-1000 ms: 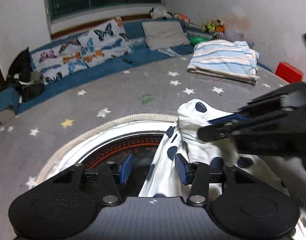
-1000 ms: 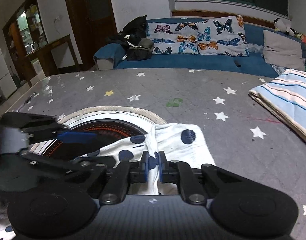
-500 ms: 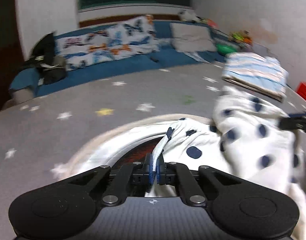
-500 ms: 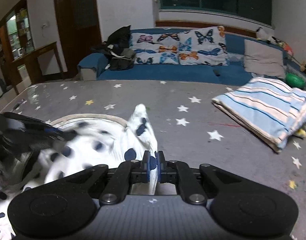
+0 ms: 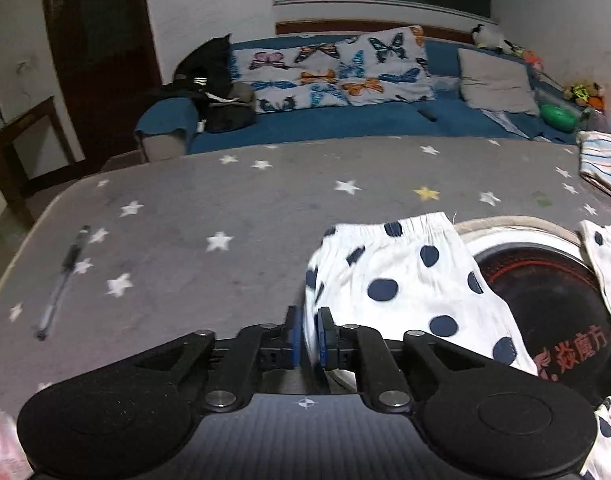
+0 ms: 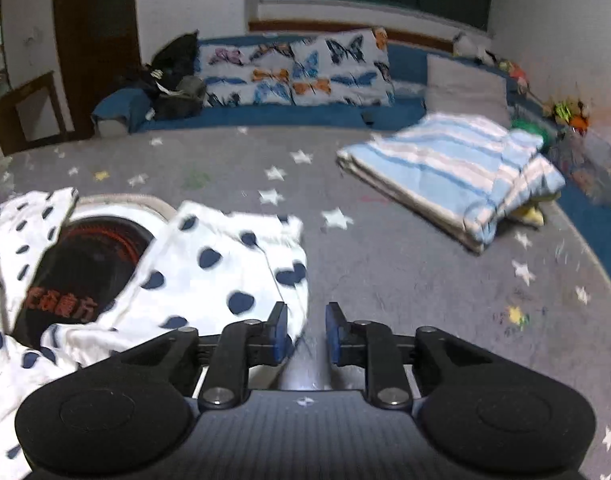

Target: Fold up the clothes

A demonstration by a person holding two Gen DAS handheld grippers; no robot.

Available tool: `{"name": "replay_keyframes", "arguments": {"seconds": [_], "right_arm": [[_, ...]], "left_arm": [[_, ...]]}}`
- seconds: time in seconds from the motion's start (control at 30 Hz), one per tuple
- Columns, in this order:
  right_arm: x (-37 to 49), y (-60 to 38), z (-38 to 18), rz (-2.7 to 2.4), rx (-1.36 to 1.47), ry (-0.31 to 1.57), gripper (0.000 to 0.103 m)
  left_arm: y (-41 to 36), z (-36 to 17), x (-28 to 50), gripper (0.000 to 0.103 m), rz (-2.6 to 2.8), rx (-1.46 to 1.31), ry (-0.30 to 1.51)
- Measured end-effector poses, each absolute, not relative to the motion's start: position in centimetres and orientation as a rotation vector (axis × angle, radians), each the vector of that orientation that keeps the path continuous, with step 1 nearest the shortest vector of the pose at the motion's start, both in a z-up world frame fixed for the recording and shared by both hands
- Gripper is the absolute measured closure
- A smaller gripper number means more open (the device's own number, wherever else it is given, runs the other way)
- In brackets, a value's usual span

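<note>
White shorts with dark blue dots (image 5: 409, 280) lie spread over a round black mat with red print (image 5: 545, 312) on the grey star-patterned bed. My left gripper (image 5: 308, 336) is shut on the left edge of the shorts. In the right wrist view the other leg of the shorts (image 6: 233, 264) lies flat. My right gripper (image 6: 305, 330) is open, its jaws apart, with the cloth edge beside its left finger (image 6: 279, 330), not held.
A folded blue-striped blanket (image 6: 457, 176) lies at the right of the bed. A pen (image 5: 61, 280) lies near the left edge. A blue sofa with butterfly pillows (image 5: 337, 68) and a black bag (image 5: 221, 88) stand behind.
Both grippers pulled apart and spread the shorts flat over the mat. My right gripper, shut on the cloth before, has opened and let go. The left stays shut on the cloth.
</note>
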State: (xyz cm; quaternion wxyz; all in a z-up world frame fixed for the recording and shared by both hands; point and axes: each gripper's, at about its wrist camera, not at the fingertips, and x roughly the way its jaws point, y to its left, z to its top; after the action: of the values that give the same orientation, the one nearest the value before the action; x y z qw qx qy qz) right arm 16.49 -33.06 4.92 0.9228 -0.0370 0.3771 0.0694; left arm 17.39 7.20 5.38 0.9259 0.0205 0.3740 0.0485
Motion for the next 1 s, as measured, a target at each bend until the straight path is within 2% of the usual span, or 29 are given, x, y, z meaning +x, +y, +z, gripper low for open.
{"name": "replay_keyframes", "arguments": {"seconds": [0.1,0.23,0.57,0.7,1.0], "right_arm": [[16.5,-32.5,5.6,0.188,-0.069,0.758,0.069],[17.8,-30.9,5.2,0.257,-0.047,0.781,0.061],[21.1,-29.6,2.8,0.264,-0.061,0.838,0.054],[22.3,-29.3,2.2,0.266,-0.079,0.832,0.045],[26.4,-28.2,2.0,0.270,-0.104,0.817,0.034]], "left_arm": [[6.8,6.7,17.0,0.088,0.090,0.035,0.729],[4.7,7.5,17.4,0.088,-0.003,0.059,0.718],[0.3,4.4,22.3,0.088,-0.112,0.089,0.814],[-0.1,3.4,23.7,0.088,-0.110,0.084,0.808],[-0.1,3.3,27.4,0.087,-0.067,0.036,0.746]]}}
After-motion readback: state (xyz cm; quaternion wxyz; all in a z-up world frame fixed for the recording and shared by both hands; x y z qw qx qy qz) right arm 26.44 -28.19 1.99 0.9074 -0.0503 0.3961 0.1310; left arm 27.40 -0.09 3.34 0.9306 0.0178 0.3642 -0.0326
